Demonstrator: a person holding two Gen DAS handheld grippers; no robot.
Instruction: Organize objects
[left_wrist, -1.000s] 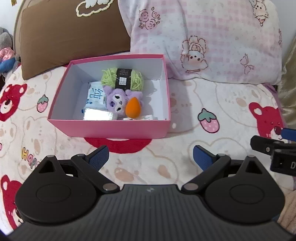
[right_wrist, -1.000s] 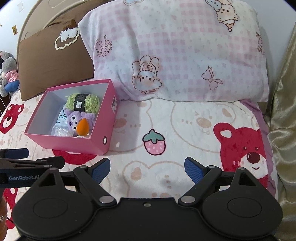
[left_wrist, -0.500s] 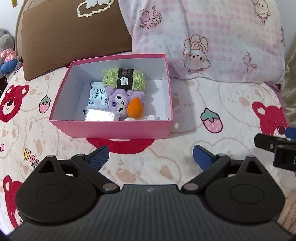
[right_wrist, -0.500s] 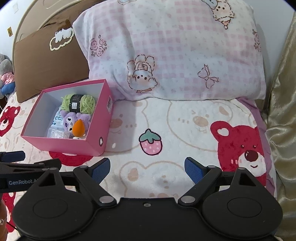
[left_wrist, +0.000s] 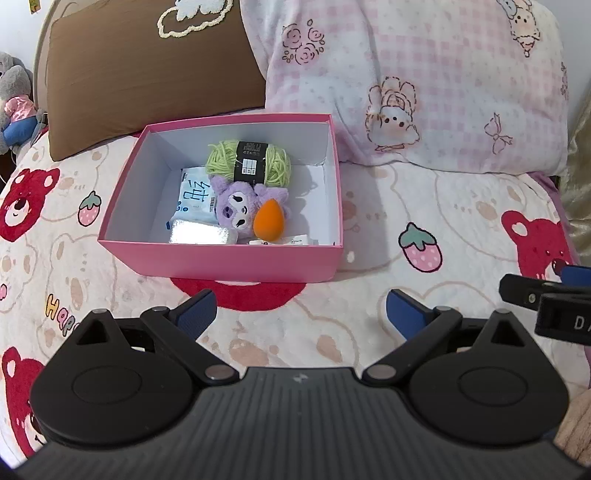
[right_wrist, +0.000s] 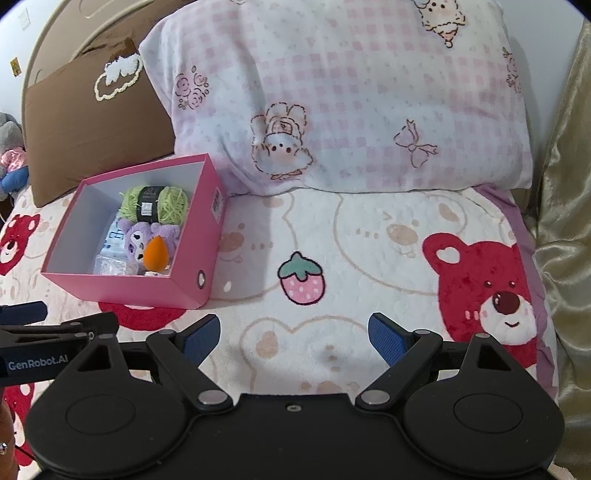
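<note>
A pink box (left_wrist: 236, 260) stands on the bed; it also shows at the left of the right wrist view (right_wrist: 122, 291). Inside lie a green yarn ball (left_wrist: 247, 162), a purple plush (left_wrist: 240, 205), an orange teardrop sponge (left_wrist: 269, 220), a white-blue tissue pack (left_wrist: 194, 197) and a silver packet (left_wrist: 201, 234). My left gripper (left_wrist: 301, 314) is open and empty, just in front of the box. My right gripper (right_wrist: 294, 334) is open and empty over the blanket, to the right of the box.
A bear-and-strawberry blanket (right_wrist: 332, 229) covers the bed. A pink checked pillow (right_wrist: 351, 96) and a brown pillow (left_wrist: 147, 74) lean behind the box. A grey plush toy (left_wrist: 14, 99) sits at the far left. A gold cloth (right_wrist: 565, 221) hangs at the right edge.
Both grippers have shifted slightly and stayed open. In the right wrist view the box has slid further left. The box contents have not moved.
</note>
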